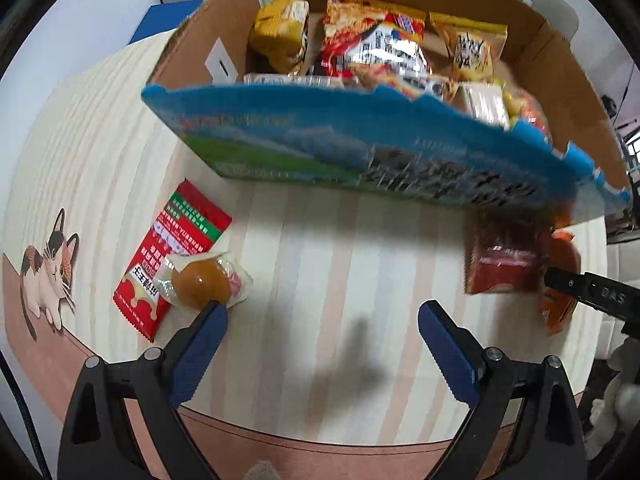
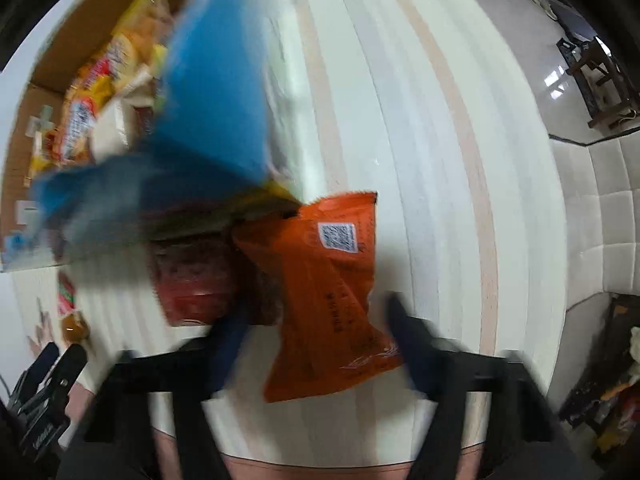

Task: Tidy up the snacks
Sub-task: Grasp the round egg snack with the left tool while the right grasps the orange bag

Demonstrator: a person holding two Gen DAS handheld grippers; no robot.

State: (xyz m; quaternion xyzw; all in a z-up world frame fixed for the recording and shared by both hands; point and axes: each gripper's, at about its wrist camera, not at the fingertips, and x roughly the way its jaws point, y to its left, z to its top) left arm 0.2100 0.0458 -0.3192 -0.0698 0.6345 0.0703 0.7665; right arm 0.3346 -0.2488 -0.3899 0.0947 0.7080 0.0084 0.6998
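Left gripper point(image 1: 320, 320): jaws spread wide, nothing between them, pointing steeply down over bare striped tablecloth point(image 1: 340, 240). Its left fingertip is just beside a wrapped jelly cup point(image 1: 200, 284), which lies on a red sachet point(image 1: 180, 236). Snack-filled cardboard box point(image 1: 304, 148) walls off the far side. Right gripper point(image 2: 316, 316) points down, straddling an orange packet point(image 2: 320, 280) near the box's right corner. Too blurred to tell if it's clamped. Open table to the right.

Left hand-held gripper point(image 1: 320, 320) jaws wide apart; right hand-held gripper point(image 2: 316, 320) blurred.
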